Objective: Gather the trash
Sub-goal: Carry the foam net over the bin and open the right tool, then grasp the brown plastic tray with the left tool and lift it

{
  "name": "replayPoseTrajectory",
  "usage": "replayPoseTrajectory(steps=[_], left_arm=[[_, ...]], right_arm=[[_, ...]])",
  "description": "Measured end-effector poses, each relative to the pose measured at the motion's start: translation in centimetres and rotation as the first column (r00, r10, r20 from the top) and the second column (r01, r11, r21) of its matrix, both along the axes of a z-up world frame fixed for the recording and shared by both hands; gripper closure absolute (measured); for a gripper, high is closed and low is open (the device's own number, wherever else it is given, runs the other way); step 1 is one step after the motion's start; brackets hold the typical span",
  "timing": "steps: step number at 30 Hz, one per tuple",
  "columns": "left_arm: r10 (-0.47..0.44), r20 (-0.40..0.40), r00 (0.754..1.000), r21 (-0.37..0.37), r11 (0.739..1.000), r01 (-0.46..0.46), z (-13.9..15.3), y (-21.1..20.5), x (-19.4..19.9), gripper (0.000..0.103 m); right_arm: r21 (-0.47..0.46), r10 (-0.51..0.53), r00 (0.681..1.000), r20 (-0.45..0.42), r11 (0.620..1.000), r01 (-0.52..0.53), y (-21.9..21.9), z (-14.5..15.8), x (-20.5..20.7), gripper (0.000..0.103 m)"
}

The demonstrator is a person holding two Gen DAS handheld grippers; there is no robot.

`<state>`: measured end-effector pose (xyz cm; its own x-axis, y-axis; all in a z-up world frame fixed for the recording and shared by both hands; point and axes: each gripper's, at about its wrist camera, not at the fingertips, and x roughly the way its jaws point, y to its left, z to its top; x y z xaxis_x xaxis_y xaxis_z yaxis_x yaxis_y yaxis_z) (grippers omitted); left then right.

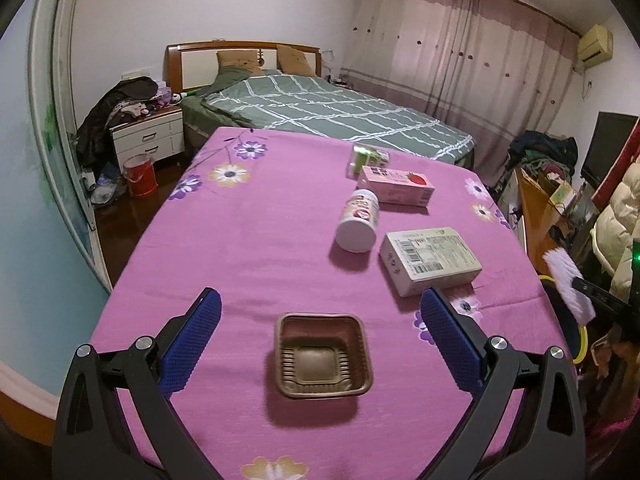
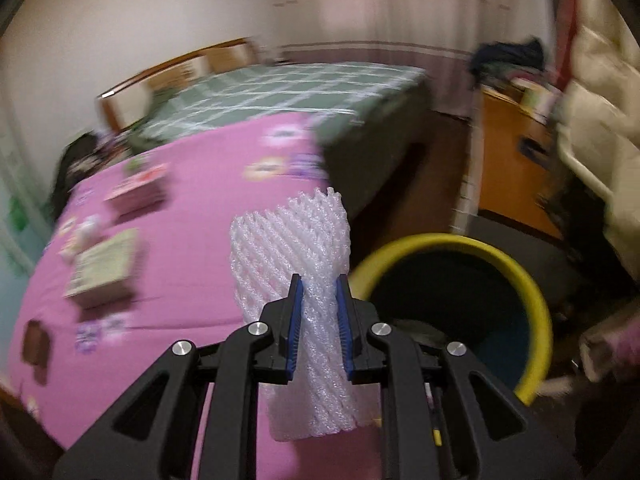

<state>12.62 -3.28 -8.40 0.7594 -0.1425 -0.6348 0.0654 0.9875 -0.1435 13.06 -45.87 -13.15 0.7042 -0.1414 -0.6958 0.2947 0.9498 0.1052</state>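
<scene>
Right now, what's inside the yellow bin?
The yellow bin looks dark inside, with a bluish patch low down. The white foam net and the right hand-held gripper cover its near side.

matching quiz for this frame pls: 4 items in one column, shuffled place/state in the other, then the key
1. foam net
2. brown tray
3. white bottle
4. bin

A. lying on its side on the pink cloth
B. yellow rim, on the floor beside the table
C. pinched in the right gripper
D. between the open jaws of the left gripper

Pairs: 1-C, 2-D, 3-A, 4-B
</scene>
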Motion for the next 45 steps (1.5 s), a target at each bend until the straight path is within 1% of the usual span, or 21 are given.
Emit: replayPoseTrajectory(steps=[1,5,7,8,9,10,12,18,20,21,22,27,38,40,41,43,44,45], left_arm=[[-0.004,-0.003,1.0,0.004,1.0,0.004,-0.1,-0.4,0.2,0.005],[-0.019,-0.008,1.0,0.025,1.0,0.019,-0.5,-1.6,0.5,0.005],[-0.025,-0.006,1.0,0.037,0.999,0.025,-0.5,-2.2,0.6,0.005],[-0.027,-0.005,1.0,0.044,0.999,0.027,-0.6,-2.6,0.7,0.005],[-0.028,-0.006,1.0,0.048,0.998,0.029,-0.6,-2.6,0.6,0.005],[-0.029,-0.006,1.0,0.05,0.998,0.03,-0.5,-2.7,0.6,0.005],[-0.03,-0.004,1.0,0.057,0.998,0.03,-0.6,-2.9,0.6,0.005],[-0.025,-0.011,1.0,0.081,0.996,0.026,-0.9,-3.0,0.6,0.005],[-0.017,-0.023,1.0,0.091,0.996,0.019,-1.3,-2.8,0.7,0.005],[-0.013,-0.027,1.0,0.096,0.995,0.015,-1.5,-2.7,0.6,0.005],[-0.006,-0.033,0.999,0.105,0.994,0.009,-1.8,-2.6,0.6,0.005],[0.012,-0.071,0.997,0.123,0.992,-0.003,-3.4,-2.0,0.5,0.005],[0.031,-0.153,0.988,0.156,0.988,-0.007,-7.1,-1.6,2.6,0.005],[0.027,-0.17,0.985,0.151,0.989,-0.002,-7.8,-1.6,3.0,0.005],[0.025,-0.175,0.984,0.15,0.989,0.002,-8.0,-1.7,3.1,0.006],[0.016,-0.178,0.984,0.151,0.988,0.011,-8.3,-1.9,3.4,0.021],[0.004,-0.189,0.982,0.141,0.99,0.024,-8.5,-2.0,3.6,0.031],[-0.001,-0.188,0.982,0.139,0.99,0.028,-8.4,-2.2,3.7,0.033]], right_arm=[[0.005,-0.041,0.999,-0.009,0.999,0.041,-1.6,-0.6,-0.4,0.087],[0.021,-0.126,0.991,-0.038,0.992,0.127,-5.1,-2.5,-1.5,0.085],[0.028,-0.146,0.988,-0.055,0.989,0.148,-6.2,-3.2,-1.5,0.08],[0.037,-0.156,0.986,-0.057,0.987,0.158,-6.9,-3.5,-1.7,0.079],[0.046,-0.163,0.985,-0.058,0.985,0.166,-7.2,-3.8,-1.6,0.074],[0.048,-0.166,0.984,-0.059,0.984,0.169,-7.3,-3.9,-1.6,0.072],[0.058,-0.171,0.984,-0.054,0.983,0.174,-7.3,-3.9,-1.3,0.069],[0.088,-0.15,0.989,-0.005,0.985,0.15,-5.8,-3.3,-0.8,0.068],[0.083,-0.129,0.992,0.014,0.988,0.127,-4.7,-2.8,-0.6,0.066],[0.08,-0.121,0.992,0.022,0.99,0.119,-4.4,-2.6,-0.6,0.062],[0.08,-0.113,0.993,0.031,0.991,0.11,-4.0,-2.5,-0.5,0.061],[0.088,-0.081,0.996,0.044,0.993,0.077,-3.0,-2.2,-0.4,0.061],[0.093,-0.085,0.995,0.043,0.992,0.081,-3.2,-2.2,-0.7,0.061],[0.092,-0.082,0.996,0.046,0.993,0.078,-3.2,-2.2,-0.8,0.061],[0.091,-0.082,0.995,0.048,0.993,0.077,-3.2,-2.1,-0.9,0.061],[0.09,-0.083,0.995,0.052,0.993,0.078,-3.3,-2.1,-1.2,0.061],[0.091,-0.084,0.995,0.053,0.993,0.079,-3.3,-2.1,-1.3,0.061],[0.091,-0.085,0.995,0.054,0.993,0.08,-3.3,-2.1,-1.4,0.061]])
